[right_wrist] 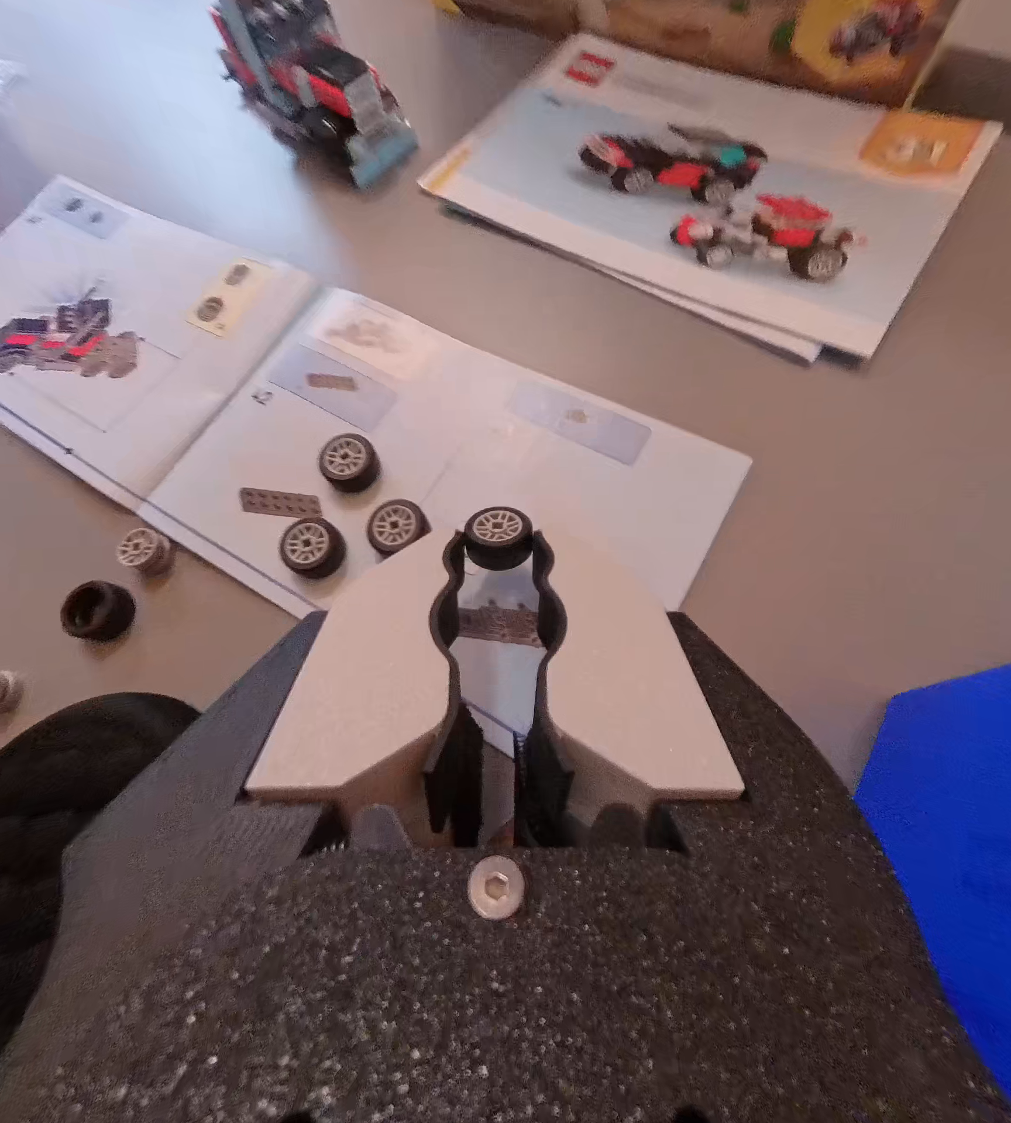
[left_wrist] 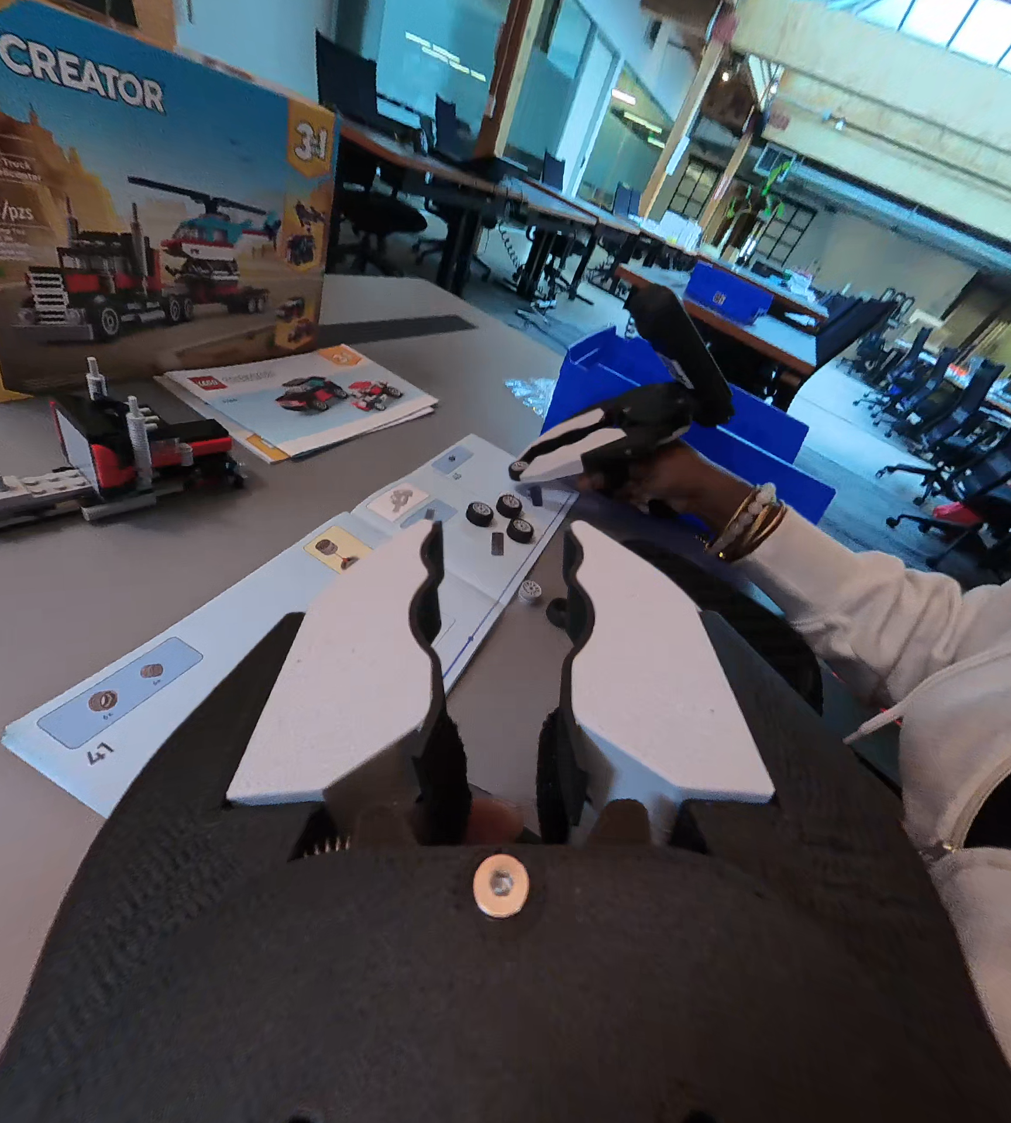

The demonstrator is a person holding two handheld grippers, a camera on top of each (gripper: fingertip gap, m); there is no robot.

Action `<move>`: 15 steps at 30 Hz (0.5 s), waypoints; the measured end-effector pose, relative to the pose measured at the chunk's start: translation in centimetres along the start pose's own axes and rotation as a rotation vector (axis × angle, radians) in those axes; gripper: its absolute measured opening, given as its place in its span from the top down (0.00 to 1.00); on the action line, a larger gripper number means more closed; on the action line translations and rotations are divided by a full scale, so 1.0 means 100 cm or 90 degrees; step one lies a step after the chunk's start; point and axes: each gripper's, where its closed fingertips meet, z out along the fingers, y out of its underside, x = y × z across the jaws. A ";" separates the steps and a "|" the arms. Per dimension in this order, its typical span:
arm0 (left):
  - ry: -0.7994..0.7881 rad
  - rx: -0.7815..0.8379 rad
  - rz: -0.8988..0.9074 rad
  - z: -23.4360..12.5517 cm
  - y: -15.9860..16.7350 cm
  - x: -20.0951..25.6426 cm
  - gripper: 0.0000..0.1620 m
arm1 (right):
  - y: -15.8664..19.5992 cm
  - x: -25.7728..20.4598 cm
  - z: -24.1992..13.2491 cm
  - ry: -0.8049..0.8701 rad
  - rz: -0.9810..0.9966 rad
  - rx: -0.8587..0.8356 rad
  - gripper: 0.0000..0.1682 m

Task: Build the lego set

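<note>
My right gripper [right_wrist: 500, 547] is shut on a small wheel [right_wrist: 499, 537] with a grey hub and black tyre, held just above the open instruction booklet [right_wrist: 582, 486]. Three assembled wheels [right_wrist: 348, 463] and a dark grey plate [right_wrist: 280, 502] lie on the booklet to its left. Loose grey hubs [right_wrist: 143, 550] and a black tyre [right_wrist: 97, 609] lie on the table. The part-built red and black truck [right_wrist: 314, 91] stands farther off. My left gripper [left_wrist: 506, 547] is open and empty over the booklet [left_wrist: 248, 656]. It sees the right gripper [left_wrist: 527, 469], the wheels [left_wrist: 509, 505] and the truck [left_wrist: 144, 449].
The set's box [left_wrist: 138, 200] stands at the back left with closed booklets [left_wrist: 308, 401] before it; they also show in the right wrist view [right_wrist: 703, 200]. Blue bins [left_wrist: 673, 413] stand at the right. A person's sleeve [left_wrist: 855, 607] reaches in from the right. Spacing between my two grippers at the tips: around 30 cm. The dark grey plate [right_wrist: 280, 502] is about 8 cm from my right fingertips and 20 cm from my left. Seen from the left wrist view [left_wrist: 496, 542] as well.
</note>
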 end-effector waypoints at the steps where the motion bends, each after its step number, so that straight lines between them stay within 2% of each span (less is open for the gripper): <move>1: 0.001 -0.010 0.002 0.001 0.003 0.001 0.77 | 0.004 0.002 0.003 0.007 0.004 -0.014 0.87; 4: 0.016 -0.040 0.001 0.003 0.013 0.005 0.77 | 0.010 0.003 0.006 0.016 -0.001 -0.039 0.85; 6: 0.024 -0.064 0.003 0.004 0.021 0.009 0.77 | 0.004 0.005 0.000 0.037 -0.005 -0.038 0.75; 8: 0.039 -0.105 0.013 0.004 0.033 0.015 0.77 | -0.011 -0.008 -0.011 0.036 -0.040 -0.005 0.74; 10: 0.068 -0.185 0.033 0.006 0.055 0.026 0.77 | -0.022 -0.052 -0.016 -0.056 -0.114 0.014 0.77; 12: 0.095 -0.287 0.063 0.007 0.085 0.037 0.77 | -0.011 -0.105 -0.017 -0.194 -0.201 -0.026 0.79; 15: 0.131 -0.376 0.109 0.014 0.117 0.053 0.77 | 0.009 -0.127 -0.002 -0.222 -0.255 -0.107 0.79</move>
